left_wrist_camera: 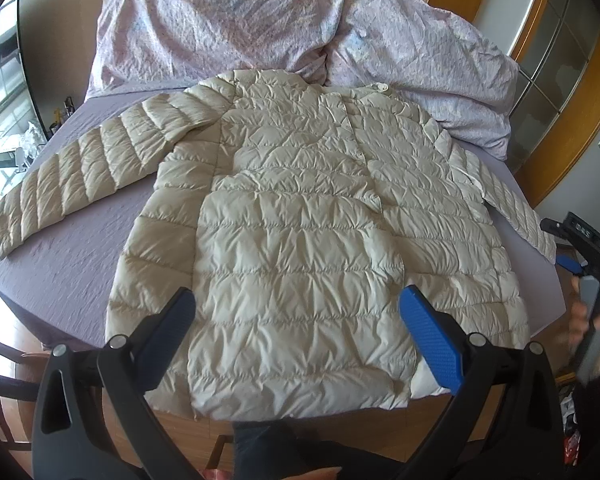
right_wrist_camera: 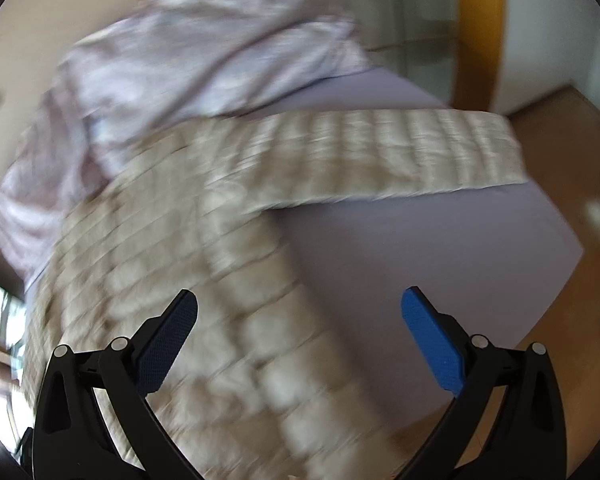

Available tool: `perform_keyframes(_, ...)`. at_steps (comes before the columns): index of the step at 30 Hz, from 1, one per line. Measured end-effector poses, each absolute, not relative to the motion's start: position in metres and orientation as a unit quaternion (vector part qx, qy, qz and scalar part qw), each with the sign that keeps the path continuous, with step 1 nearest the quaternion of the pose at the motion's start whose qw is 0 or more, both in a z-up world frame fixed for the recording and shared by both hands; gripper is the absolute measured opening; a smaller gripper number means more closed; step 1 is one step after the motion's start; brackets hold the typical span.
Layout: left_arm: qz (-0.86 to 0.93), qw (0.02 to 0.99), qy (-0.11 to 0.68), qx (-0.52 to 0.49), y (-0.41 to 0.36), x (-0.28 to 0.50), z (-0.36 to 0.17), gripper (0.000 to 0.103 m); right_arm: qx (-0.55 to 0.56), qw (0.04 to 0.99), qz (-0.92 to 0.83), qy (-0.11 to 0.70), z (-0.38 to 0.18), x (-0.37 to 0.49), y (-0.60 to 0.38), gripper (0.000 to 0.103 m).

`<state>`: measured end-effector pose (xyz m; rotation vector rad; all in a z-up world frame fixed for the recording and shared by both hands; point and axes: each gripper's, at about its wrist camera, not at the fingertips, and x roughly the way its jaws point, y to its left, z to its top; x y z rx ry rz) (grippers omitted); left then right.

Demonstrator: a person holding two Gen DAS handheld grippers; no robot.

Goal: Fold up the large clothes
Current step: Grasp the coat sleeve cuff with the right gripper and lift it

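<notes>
Lying flat on the bed (left_wrist_camera: 72,256): a big puffy jacket (left_wrist_camera: 300,216), cream coloured, spread out with both sleeves sticking out to the sides; left sleeve (left_wrist_camera: 76,176) reaching toward the bed's edge; right sleeve (right_wrist_camera: 400,152) reaching out over the purple sheet, tip right at the bed's corner; bottom hem hanging a little over the near edge.

Hovering above the hem: the left hand-held gripper (left_wrist_camera: 298,336), fingers spread wide apart, holding nothing; not touching the jacket. Hovering off to the right side: the right hand-held gripper (right_wrist_camera: 300,332), fingers also wide apart, holding nothing; picture very blurry there, so probably moving fast.

Bunched up behind the collar: a crumpled flowery blanket (left_wrist_camera: 260,24), touching the top of the jacket.

No folding showing yet; likely just starting.

Looking out for trouble from here:
- slippery, puffy cloth sliding out of the fingers if only a thin pinch is taken;
- pinching just the top layer, leaving the back layer behind and making a messy fold;
- the hem slipping off the near edge and dragging the jacket down if pulled that way;
- the blanket getting caught under the collar during a fold;
- air inside the puffs making folded parts spring open again.

No boxes, baskets or bins showing; nothing being kept inside anything.
</notes>
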<state>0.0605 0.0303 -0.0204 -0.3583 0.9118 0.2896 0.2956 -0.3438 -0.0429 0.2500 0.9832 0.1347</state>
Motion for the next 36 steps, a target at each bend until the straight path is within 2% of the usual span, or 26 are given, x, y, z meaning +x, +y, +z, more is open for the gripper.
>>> perform_keyframes(7, 0.133, 0.866, 0.454, -0.160, 0.035, 0.085, -0.025, 0.101, 0.143, 0.857, -0.040, 0.493, -0.076, 0.376, -0.422, 0.101)
perform_keyframes(16, 0.144, 0.855, 0.473, -0.158, 0.054, 0.104, -0.030, 0.101, 0.167, 0.833, -0.115, 0.514, -0.104, 0.434, -0.476, 0.097)
perform_keyframes(22, 0.153, 0.848, 0.481, -0.158, 0.068, 0.113, -0.032, 0.101, 0.182, 0.813, -0.168, 0.527, -0.121, 0.451, -0.514, 0.086)
perform_keyframes(34, 0.159, 0.842, 0.492, -0.155, 0.085, 0.119, -0.038, 0.101, 0.185, 0.810, -0.169, 0.530, -0.144, 0.459, -0.537, 0.081)
perform_keyframes(36, 0.160, 0.841, 0.492, -0.160, 0.088, 0.118, -0.039, 0.101, 0.156, 0.813, -0.174, 0.533, -0.145, 0.459, -0.533, 0.074)
